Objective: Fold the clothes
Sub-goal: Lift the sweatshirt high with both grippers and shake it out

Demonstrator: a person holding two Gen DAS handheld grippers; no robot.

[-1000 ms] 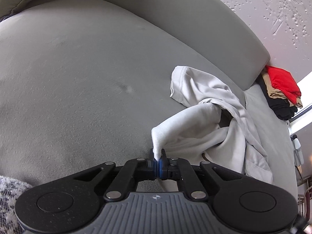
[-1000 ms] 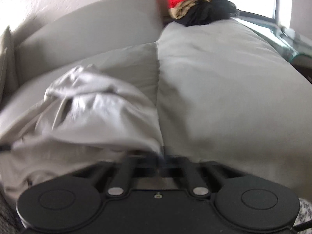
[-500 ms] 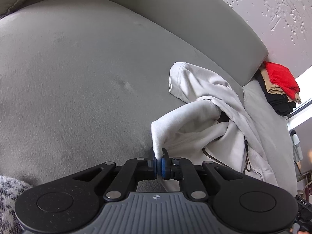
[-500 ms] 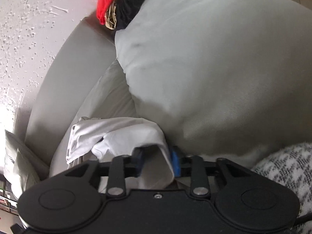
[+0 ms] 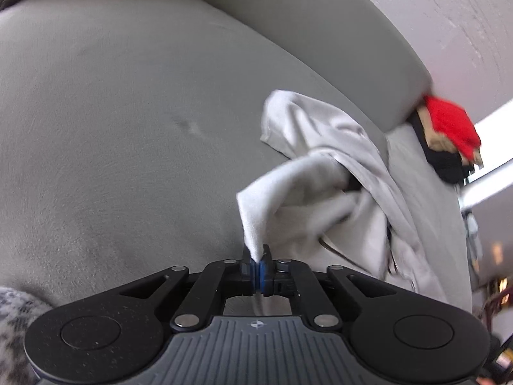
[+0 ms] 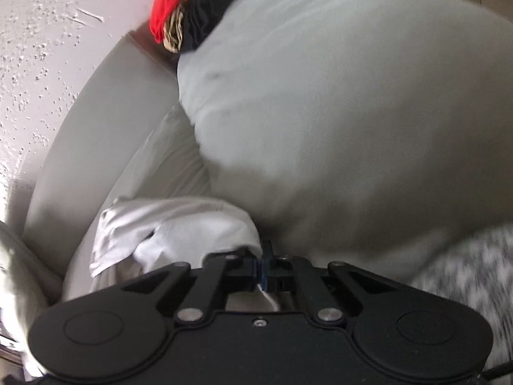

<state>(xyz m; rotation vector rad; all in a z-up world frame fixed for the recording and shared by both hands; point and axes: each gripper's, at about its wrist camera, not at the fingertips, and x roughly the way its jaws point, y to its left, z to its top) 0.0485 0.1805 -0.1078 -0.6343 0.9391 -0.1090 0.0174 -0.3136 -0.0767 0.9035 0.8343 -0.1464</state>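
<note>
A pale grey-white hoodie (image 5: 323,192) lies crumpled on a grey sofa seat, right of centre in the left wrist view. My left gripper (image 5: 258,256) is shut on a corner of it, and the cloth rises from the jaws. In the right wrist view the hoodie (image 6: 179,224) bunches at lower left. My right gripper (image 6: 261,261) is shut on an edge of it, with a thin strip of cloth showing below the jaws.
The grey sofa seat cushion (image 5: 112,128) spreads left; a second cushion (image 6: 336,112) fills the right wrist view. A stack of red, tan and black clothes (image 5: 449,138) sits at the sofa's far end, also seen in the right wrist view (image 6: 186,9). A black-and-white blanket (image 6: 465,272) lies at the front edge.
My right gripper has closed on the hoodie's edge; half a second ago its jaws were open around the cloth. My left gripper keeps its hold and has barely moved.
</note>
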